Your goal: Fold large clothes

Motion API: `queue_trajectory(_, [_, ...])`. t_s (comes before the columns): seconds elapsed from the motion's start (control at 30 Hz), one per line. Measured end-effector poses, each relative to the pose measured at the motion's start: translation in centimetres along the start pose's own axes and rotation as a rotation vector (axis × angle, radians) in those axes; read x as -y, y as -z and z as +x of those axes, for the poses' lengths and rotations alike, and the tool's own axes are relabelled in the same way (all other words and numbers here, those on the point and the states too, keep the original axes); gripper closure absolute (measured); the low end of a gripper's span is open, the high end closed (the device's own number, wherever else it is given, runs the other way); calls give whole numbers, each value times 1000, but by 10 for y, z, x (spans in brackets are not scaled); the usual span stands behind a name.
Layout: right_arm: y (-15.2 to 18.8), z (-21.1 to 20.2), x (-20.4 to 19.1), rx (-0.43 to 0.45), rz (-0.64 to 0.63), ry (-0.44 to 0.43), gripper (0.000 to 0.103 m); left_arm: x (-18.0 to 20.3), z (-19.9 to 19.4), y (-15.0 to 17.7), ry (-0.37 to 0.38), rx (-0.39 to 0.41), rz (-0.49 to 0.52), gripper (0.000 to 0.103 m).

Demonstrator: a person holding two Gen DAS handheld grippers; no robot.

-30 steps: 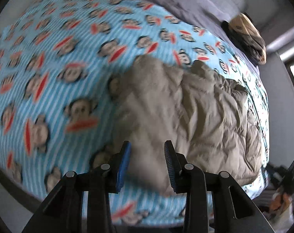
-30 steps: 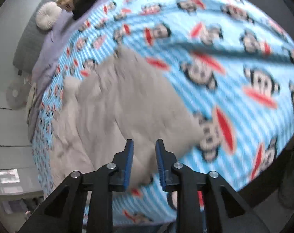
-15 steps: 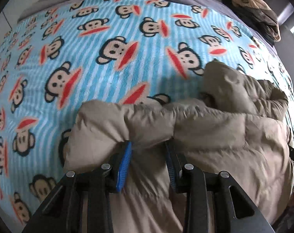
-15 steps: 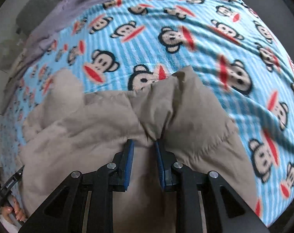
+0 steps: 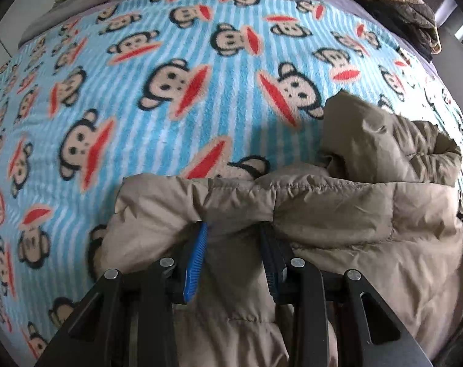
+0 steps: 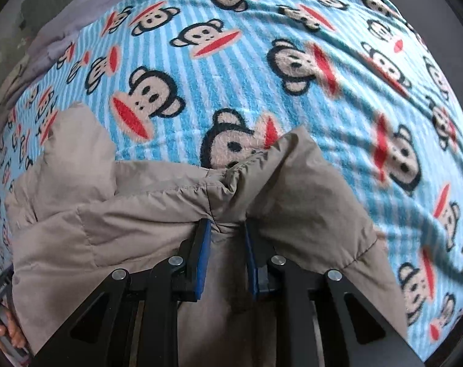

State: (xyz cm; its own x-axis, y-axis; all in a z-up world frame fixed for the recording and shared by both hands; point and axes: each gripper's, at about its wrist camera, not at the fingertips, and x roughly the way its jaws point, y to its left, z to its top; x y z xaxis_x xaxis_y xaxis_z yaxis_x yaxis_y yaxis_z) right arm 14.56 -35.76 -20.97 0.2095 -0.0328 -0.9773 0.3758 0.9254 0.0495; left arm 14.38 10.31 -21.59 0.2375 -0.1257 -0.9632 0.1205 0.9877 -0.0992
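- Left gripper [image 5: 235, 229] has its fingers partly apart, puffy fabric of the tan jacket [image 5: 338, 214] bunched between them.
- Right gripper [image 6: 226, 226] likewise pinches a jacket fold.
- Jacket lies on the monkey-print blanket [image 5: 139, 76].
- Fingertips are buried in fabric; grip firmness seems real but unclear.

Soft daylight, strong fisheye bending, slight blur at edges.

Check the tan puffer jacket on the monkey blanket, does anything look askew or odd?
Nothing is damaged or spilled. The tan quilted puffer jacket lies bunched, not flat: a hump of fabric rises past its far edge, and one corner sticks up on the blue striped monkey-print fleece blanket. Each hand-held gripper, left and right, has fabric between its fingers.
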Motion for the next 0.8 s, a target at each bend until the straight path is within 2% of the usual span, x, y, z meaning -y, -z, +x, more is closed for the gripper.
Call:
queue_trajectory(0.1, [4, -18, -2, 12, -11, 34, 77, -10, -27, 9, 3, 31, -12, 67])
queue_trajectory(0.23, [27, -46, 3, 32, 1, -22, 62, -24, -51, 26, -1, 29, -47, 67])
queue_trajectory(0.33, [51, -63, 7, 29, 18, -49, 62, -28, -64, 43, -12, 7, -57, 67])
queue_trajectory(0.4, [65, -70, 6, 23, 34, -65, 60, -24, -70, 54, -17, -14, -49, 67])
queue_trajectory(0.5, [89, -83, 6, 14, 50, -80, 51, -14, -75, 68, -17, -44, -27, 67])
queue_trajectory(0.6, [109, -94, 3, -1, 58, -103, 50, 1, -80, 85, -10, -70, -3, 67])
queue_trajectory(0.7, [123, -103, 2, -14, 64, -143, 44, 16, -89, 97, 6, -76, 5, 66])
queue_trajectory(0.73, [127, -105, 2, -19, 60, -159, 43, 22, -92, 101, 14, -78, 9, 62])
queue_trajectory(0.77, [130, -108, 1, -23, 54, -169, 43, 28, -96, 104, 19, -75, 13, 40])
queue_trajectory(0.8, [134, -110, 1, -26, 45, -178, 43, 31, -99, 106, 20, -66, 13, 28])
